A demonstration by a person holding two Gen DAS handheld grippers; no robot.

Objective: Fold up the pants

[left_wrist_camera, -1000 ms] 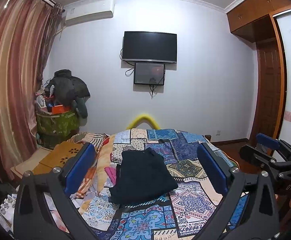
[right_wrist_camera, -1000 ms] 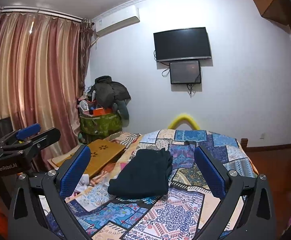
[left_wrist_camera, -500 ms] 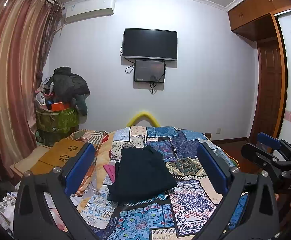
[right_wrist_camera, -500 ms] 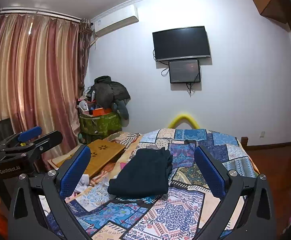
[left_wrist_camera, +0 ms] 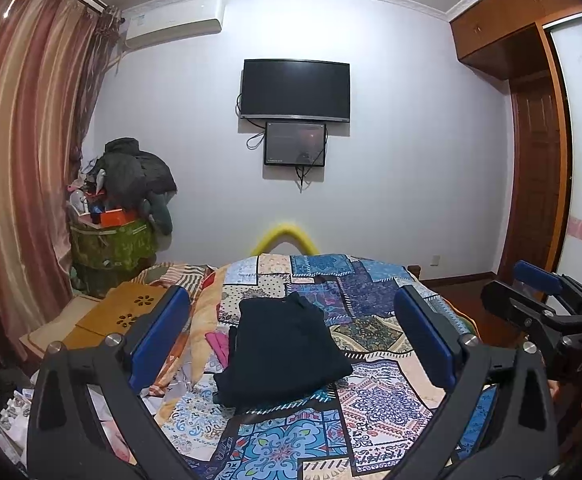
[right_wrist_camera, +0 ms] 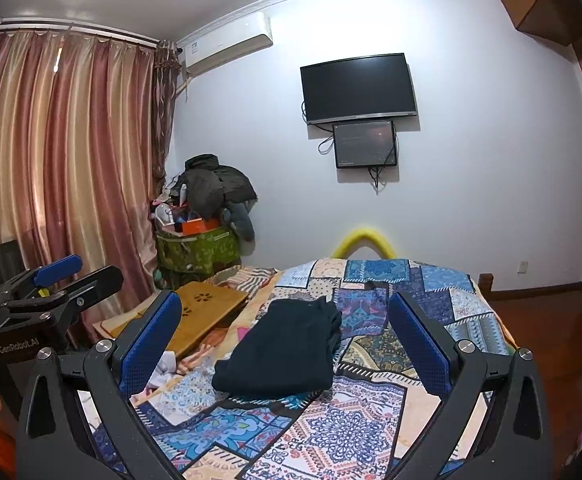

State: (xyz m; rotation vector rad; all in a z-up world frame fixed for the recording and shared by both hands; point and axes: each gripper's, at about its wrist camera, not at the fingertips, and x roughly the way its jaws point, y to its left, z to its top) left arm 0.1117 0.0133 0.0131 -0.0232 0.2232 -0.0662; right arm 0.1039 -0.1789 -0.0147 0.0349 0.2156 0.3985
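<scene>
While both claws hang above the near end of the bed (left_wrist_camera: pixel 375 400), the dark pants (left_wrist_camera: pixel 287 354) lie folded in a compact stack mid-quilt, touching neither. Left claw (left_wrist_camera: pixel 291 332) released, blue pads spread wide, nothing between them. Right claw (right_wrist_camera: pixel 287 340) also released and empty. Wooden lap table (right_wrist_camera: pixel 207 310) sits left of the pants. TV (left_wrist_camera: pixel 295 90) on the far wall, curtains (right_wrist_camera: pixel 63 152) at left.

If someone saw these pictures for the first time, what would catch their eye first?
Probably the dark folded pants lying in the middle of the bright patchwork bedspread, framed by the open left gripper and right gripper, neither touching them. Next, the black TV on the far wall above a smaller screen.
</scene>
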